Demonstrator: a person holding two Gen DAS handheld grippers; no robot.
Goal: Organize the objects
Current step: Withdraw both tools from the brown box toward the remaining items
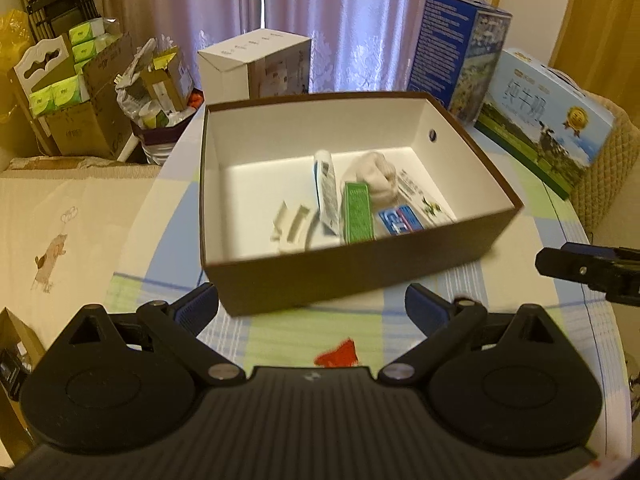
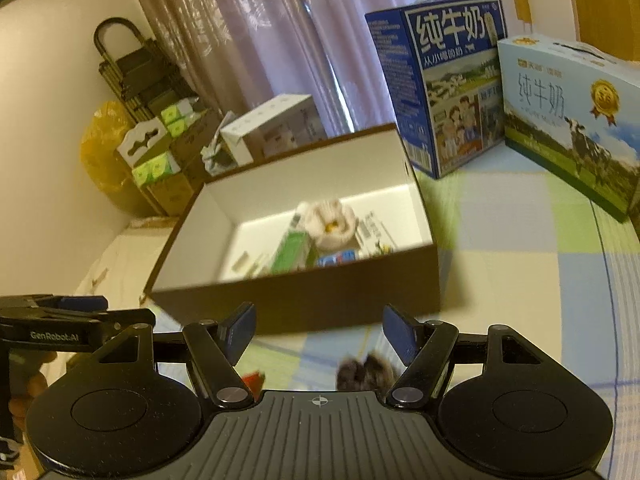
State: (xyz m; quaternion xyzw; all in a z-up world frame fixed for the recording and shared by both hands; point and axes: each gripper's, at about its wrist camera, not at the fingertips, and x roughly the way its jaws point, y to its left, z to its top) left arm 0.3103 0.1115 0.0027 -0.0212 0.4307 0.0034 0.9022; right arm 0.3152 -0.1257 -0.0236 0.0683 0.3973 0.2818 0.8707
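Brown box (image 1: 344, 276) sat on the checked table (image 1: 520, 280), already holding a tube (image 1: 326, 188), a green carton (image 1: 358, 212) and a pale bundle (image 1: 376, 178). Left gripper (image 1: 312, 304) and right gripper (image 2: 318, 330) hung before it, fingers spread and empty. A red scrap (image 1: 338, 354) and a dark furry item (image 2: 366, 372) remained outside, so sorting looked mostly done.

The left black two-finger gripper with blue pads (image 1: 312, 306) is seen pointed downward at a slant, its jaws spread wide and nothing caught between them. One blue pad (image 1: 200, 306) is angled outward at the left, the other at the right. The right black two-finger gripper with blue pads (image 2: 319, 332) is held at a shallower slant, jaws parted, nothing gripped. Each gripper is glimpsed from the other's camera: the two are carried side by side, near each other, apart.
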